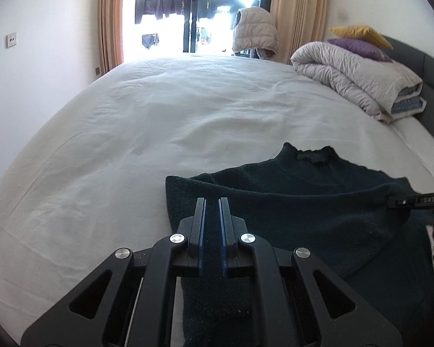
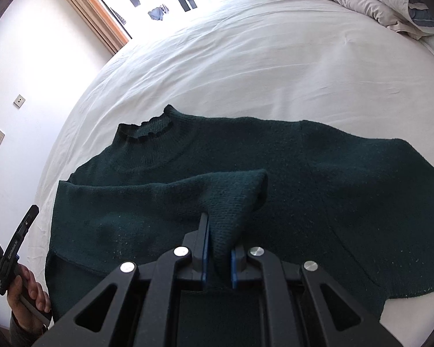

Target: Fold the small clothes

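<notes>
A dark green knit sweater (image 2: 188, 150) lies flat on the white bed sheet (image 2: 260, 57), its ruffled collar (image 2: 147, 128) pointing toward the far side. My right gripper (image 2: 220, 231) is shut on a sleeve end (image 2: 234, 199), which it holds raised and folded over the sweater's body. My left gripper (image 1: 212, 201) is shut on the sweater's (image 1: 318, 202) left edge, with a strip of knit running between its blue pads. At the right edge of the left wrist view, the right gripper (image 1: 392, 201) pinches the sleeve. The left gripper (image 2: 33, 209) shows at the lower left of the right wrist view, held by a hand (image 2: 29, 292).
A folded grey duvet (image 1: 356, 78) with a purple pillow (image 1: 358, 47) and a yellow pillow (image 1: 361, 33) lies at the bed's far right by the headboard. A pale puffer vest (image 1: 254, 29) hangs before the bright window. White sheet (image 1: 159, 130) stretches left of and beyond the sweater.
</notes>
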Tool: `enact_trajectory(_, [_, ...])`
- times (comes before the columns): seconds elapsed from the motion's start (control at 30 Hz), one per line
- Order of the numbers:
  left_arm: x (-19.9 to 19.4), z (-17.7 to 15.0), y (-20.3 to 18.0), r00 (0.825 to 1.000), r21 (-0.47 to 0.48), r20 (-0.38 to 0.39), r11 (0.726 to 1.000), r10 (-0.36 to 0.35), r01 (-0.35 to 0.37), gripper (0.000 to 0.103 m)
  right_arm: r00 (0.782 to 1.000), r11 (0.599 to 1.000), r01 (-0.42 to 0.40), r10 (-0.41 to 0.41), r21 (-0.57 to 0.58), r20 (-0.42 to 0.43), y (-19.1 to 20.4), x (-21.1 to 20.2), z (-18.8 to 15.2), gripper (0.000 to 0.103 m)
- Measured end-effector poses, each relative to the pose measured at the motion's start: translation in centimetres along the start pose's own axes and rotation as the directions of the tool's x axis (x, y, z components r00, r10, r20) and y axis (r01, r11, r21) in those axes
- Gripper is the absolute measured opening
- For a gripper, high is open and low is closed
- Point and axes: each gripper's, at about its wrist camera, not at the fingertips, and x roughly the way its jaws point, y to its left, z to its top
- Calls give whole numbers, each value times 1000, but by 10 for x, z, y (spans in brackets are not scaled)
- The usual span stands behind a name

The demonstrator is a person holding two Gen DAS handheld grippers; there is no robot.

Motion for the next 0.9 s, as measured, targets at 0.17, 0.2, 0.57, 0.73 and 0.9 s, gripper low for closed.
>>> enact_trajectory(0.17, [41, -13, -12, 990, 54, -131, 997, 58, -51, 7, 1000, 1000, 0, 1, 26, -12, -7, 7, 1, 12])
enact_trajectory(0.2, [48, -17, -10, 986, 48, -158, 998, 54, -47, 7, 1000, 1000, 5, -4, 25, -19, -9, 10, 0, 12])
enact_trajectory(0.57, [40, -17, -12, 990, 57, -100, 994, 102, -96, 7, 1000, 1000, 13, -13, 18, 1, -13, 8, 15, 12])
enact_trajectory(0.73, [38, -19, -4, 989, 16, -89, 993, 114, -113, 7, 999, 999, 35, -35, 25, 10, -21, 9, 19, 12])
enact_trajectory(0.9, [36, -19, -1, 989, -10, -66, 991, 136, -136, 7, 997, 998, 58, -56, -28, 54, -7, -1, 26, 11])
